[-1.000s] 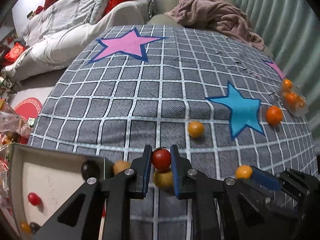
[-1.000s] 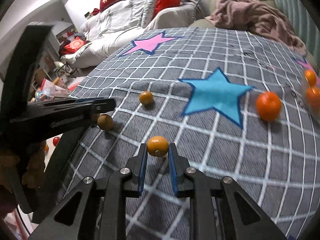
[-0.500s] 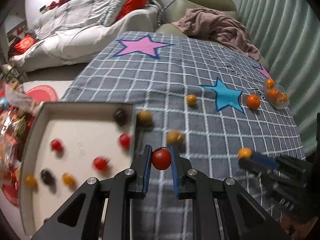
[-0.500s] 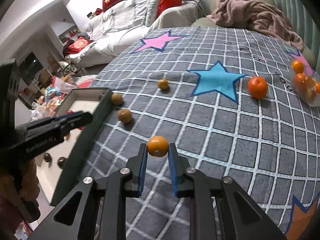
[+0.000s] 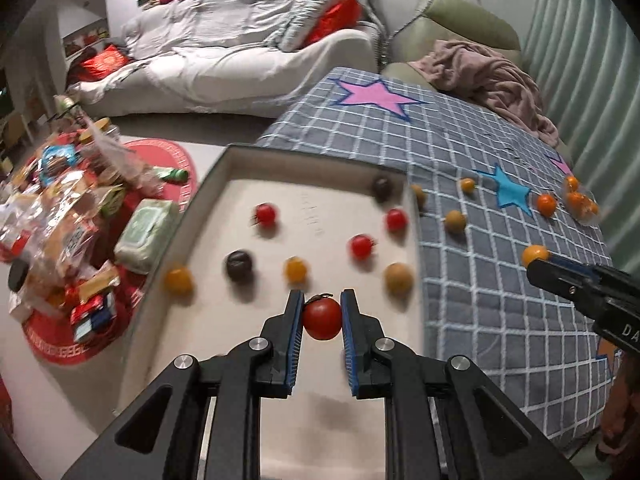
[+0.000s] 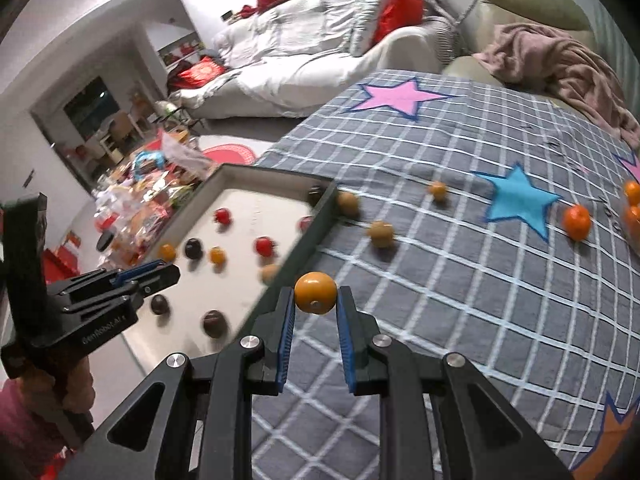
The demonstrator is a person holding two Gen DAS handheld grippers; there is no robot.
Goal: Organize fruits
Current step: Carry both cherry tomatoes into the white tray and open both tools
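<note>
The left gripper point(image 5: 321, 317) pinches a small red cherry tomato point(image 5: 321, 319) at lower centre, above the white floor of the dark-rimmed rectangular tray point(image 5: 416, 256), where bare room lies between the scattered small fruits. The right gripper point(image 6: 316, 307) clamps a small round orange fruit point(image 6: 315, 292) just right of the tray's right rim, over the grey checked star-patterned cloth point(image 6: 460, 280). Two brown round fruits point(image 6: 381, 233) lie beside that rim in mid-frame; open cloth stretches rightward to a mandarin orange point(image 6: 577, 222).
</note>
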